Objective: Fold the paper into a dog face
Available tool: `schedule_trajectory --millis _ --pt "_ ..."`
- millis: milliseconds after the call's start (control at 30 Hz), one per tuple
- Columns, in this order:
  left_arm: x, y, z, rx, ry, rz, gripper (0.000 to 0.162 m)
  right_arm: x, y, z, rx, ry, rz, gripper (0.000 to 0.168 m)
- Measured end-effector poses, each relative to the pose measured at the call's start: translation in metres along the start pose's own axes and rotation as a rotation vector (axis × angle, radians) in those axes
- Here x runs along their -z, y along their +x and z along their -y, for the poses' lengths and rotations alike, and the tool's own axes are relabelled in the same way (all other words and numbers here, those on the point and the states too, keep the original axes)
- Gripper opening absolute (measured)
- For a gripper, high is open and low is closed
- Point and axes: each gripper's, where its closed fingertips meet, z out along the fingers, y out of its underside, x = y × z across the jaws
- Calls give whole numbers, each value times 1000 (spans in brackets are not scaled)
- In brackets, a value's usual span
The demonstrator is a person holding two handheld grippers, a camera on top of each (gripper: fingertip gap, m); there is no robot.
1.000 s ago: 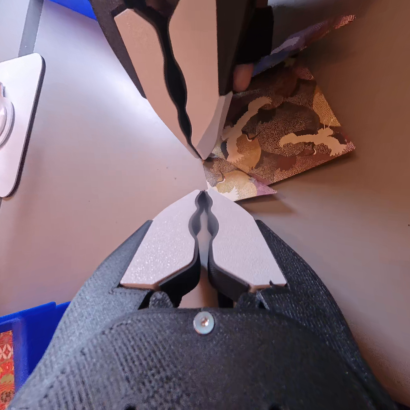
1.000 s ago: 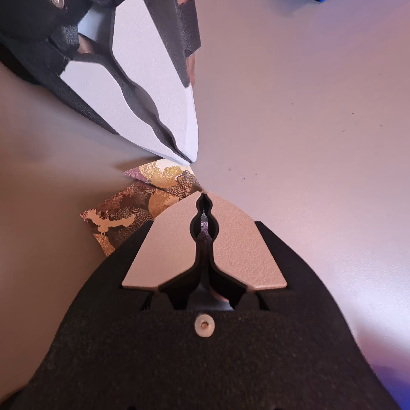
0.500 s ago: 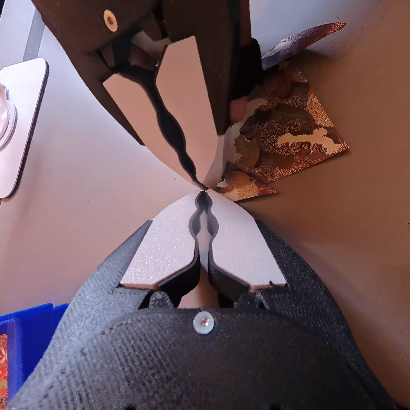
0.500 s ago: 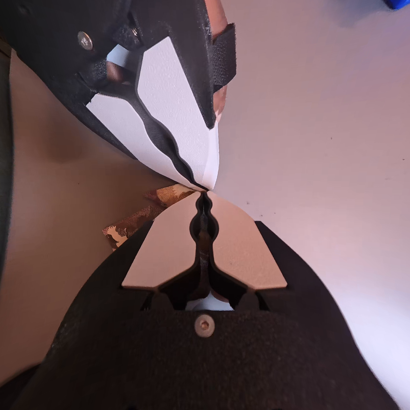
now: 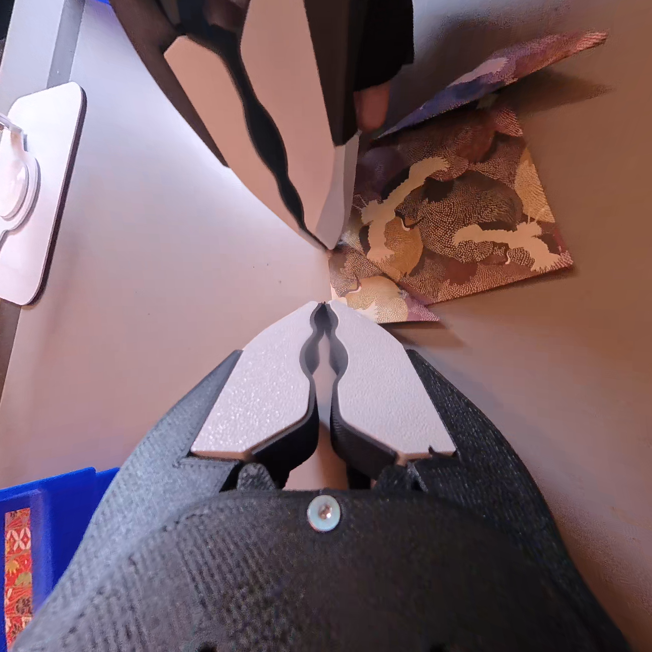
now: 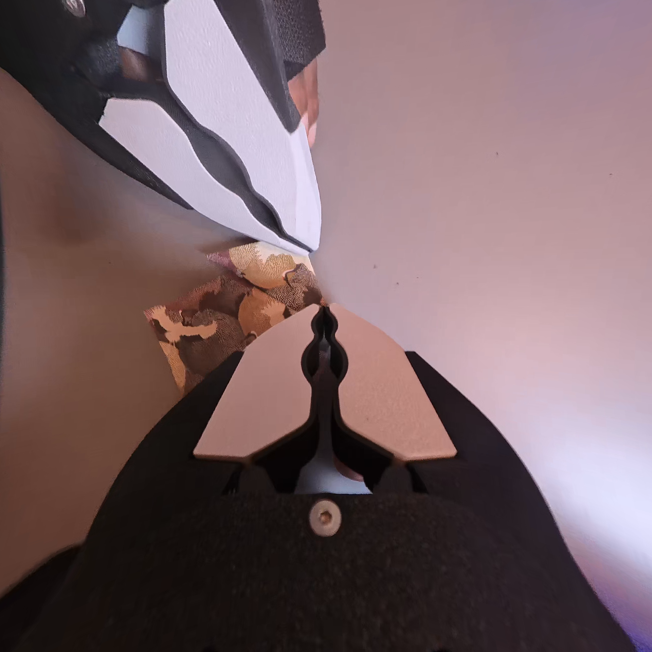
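The folded paper, patterned brown, gold and purple, lies on the grey table. One purple flap stands up at its far side. My left gripper is shut, and its tip touches the paper's near left corner. My right gripper reaches in from above, also shut, with its tip on the paper's left edge. In the right wrist view the right gripper lies partly over the paper, and the left gripper touches the far corner. Neither gripper visibly clamps the paper.
A white flat stand with a clear round part sits at the table's left edge. A blue bin holding red patterned paper is at the lower left. A person's fingertip shows behind the right gripper. Left and right tips are no more than a few centimetres apart.
Half a second ago the two gripper tips met at the paper's left corner. Now they have moved apart along that edge, and more of the paper shows.
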Motion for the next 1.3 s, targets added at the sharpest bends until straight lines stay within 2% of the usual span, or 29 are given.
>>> schedule_trajectory --millis 233,533,667,767,833,867,900,967,1100,1300 --pt "0 1 0 8 -8 6 0 2 -1 -4 66 3 -45 0" --pt "0 6 3 20 0 -13 0 4 -6 -9 78 -4 -2 0" --pt "3 8 1 56 -10 -39 0 19 -2 -17 121 -38 -136 0" --pt "6 8 -3 113 -20 -53 0 51 -30 -9 78 125 -147 0" --pt "8 8 -6 156 -22 -82 0 60 -51 -13 108 175 -193 0" --pt "9 9 -6 180 -23 -101 0 58 -62 -19 112 177 -208 10" --pt "9 9 -7 208 -21 -121 0 53 -71 -25 109 160 -222 30" --pt "10 11 -6 255 -9 -165 0 40 -88 -36 132 113 -242 43" --pt "13 17 -5 287 7 -235 0 23 -110 -36 184 68 -241 47" --pt "25 27 5 275 115 -372 0 4 -108 -26 242 -17 -219 42"
